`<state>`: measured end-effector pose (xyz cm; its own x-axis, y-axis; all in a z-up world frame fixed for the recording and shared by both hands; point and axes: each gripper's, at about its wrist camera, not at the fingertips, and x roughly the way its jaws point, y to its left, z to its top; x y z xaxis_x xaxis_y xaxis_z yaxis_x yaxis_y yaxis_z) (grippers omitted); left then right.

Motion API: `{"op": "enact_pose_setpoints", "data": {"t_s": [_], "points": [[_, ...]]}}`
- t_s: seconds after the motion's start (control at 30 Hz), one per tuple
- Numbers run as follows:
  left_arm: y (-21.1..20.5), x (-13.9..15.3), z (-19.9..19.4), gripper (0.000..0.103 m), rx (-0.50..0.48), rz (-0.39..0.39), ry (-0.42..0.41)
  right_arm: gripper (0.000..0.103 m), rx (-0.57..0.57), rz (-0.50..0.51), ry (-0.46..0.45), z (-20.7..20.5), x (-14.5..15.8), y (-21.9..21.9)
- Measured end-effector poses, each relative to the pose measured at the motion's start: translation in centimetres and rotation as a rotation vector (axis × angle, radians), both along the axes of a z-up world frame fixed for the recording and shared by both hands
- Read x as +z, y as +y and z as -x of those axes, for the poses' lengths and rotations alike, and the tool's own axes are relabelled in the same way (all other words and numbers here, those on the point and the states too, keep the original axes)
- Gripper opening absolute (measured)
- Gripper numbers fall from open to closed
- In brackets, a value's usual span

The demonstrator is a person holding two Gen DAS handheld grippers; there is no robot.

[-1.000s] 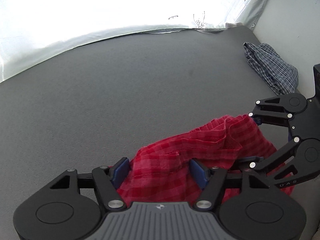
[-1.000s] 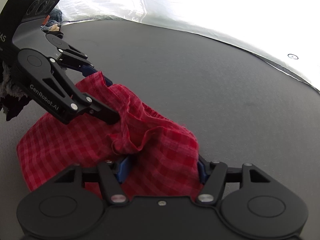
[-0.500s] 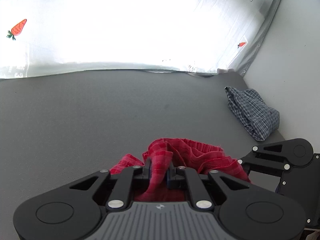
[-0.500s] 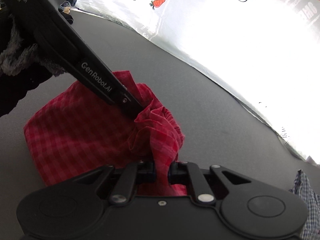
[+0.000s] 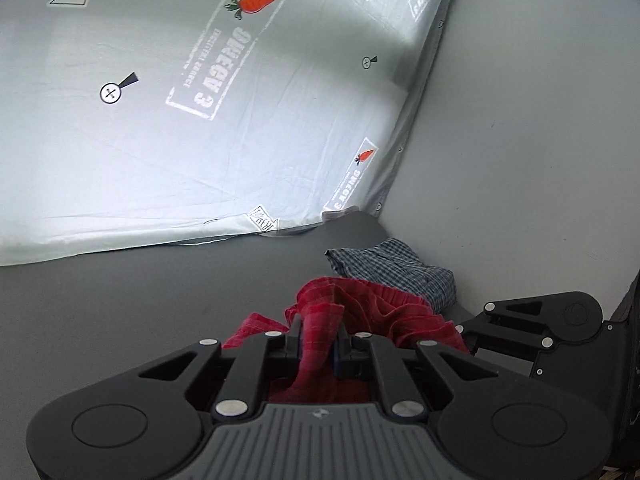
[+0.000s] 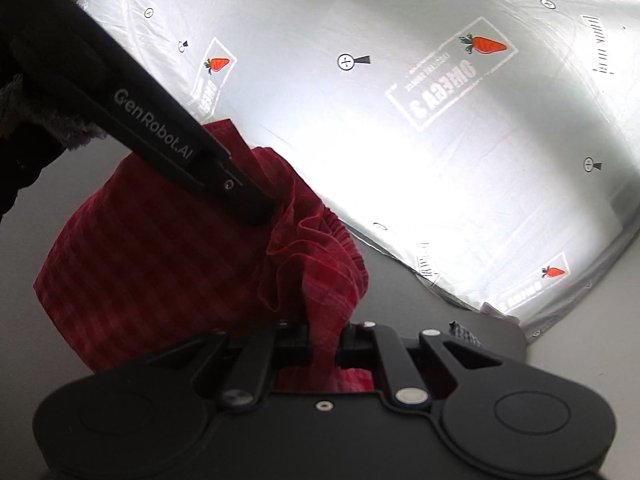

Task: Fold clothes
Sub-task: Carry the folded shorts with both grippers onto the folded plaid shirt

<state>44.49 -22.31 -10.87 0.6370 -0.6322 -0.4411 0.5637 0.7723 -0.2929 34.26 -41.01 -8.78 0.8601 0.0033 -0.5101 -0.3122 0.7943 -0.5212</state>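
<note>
A red checked garment [image 5: 360, 312] hangs bunched above the grey surface [image 5: 120, 300], held by both grippers. My left gripper [image 5: 318, 346] is shut on a fold of its edge. In the right wrist view my right gripper [image 6: 325, 345] is shut on another gathered fold of the same red checked garment [image 6: 160, 264]. The left gripper's black body [image 6: 168, 140] crosses the upper left of that view with its tip in the cloth. The right gripper's linkage [image 5: 536, 328] shows at the right of the left wrist view, close beside the left one.
A folded blue-grey checked garment [image 5: 396, 272] lies on the grey surface by the pale wall [image 5: 520, 140]; a corner of it [image 6: 464, 334] peeks past the right gripper. A white sheet [image 5: 200, 120] printed with carrots hangs behind. A dark fuzzy sleeve [image 6: 36, 120] is at far left.
Both grippers shut on the red garment and rose with it, tilting up; the cloth left the surface and the white sheet now fills the background.
</note>
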Motion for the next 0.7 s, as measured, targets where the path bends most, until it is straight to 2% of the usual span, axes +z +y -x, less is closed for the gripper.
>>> {"op": "enact_pose_setpoints", "data": {"t_s": [0.2, 0.33, 0.47, 0.6, 0.7], "points": [[-11.0, 2.4, -0.6, 0.012, -0.043, -0.008, -0.073, 0.01, -0.042, -0.012, -0.079, 0.0, 2.4, -9.7], [-19.9, 4.2, -0.4, 0.013, -0.023, -0.008, -0.101, 0.01, -0.048, -0.084, -0.113, -1.3, 3.9, -19.0], [-28.5, 5.0, -1.9, 0.013, -0.004, -0.037, -0.146, 0.011, -0.05, -0.107, -0.143, -3.2, 4.7, -27.3], [-35.9, 5.7, -3.8, 0.013, 0.011, -0.084, -0.182, 0.011, -0.047, -0.166, -0.123, -6.2, 6.1, -34.3], [-39.4, 5.0, -6.2, 0.013, 0.029, -0.099, -0.164, 0.013, -0.016, -0.197, -0.089, -9.3, 6.2, -38.3]]}}
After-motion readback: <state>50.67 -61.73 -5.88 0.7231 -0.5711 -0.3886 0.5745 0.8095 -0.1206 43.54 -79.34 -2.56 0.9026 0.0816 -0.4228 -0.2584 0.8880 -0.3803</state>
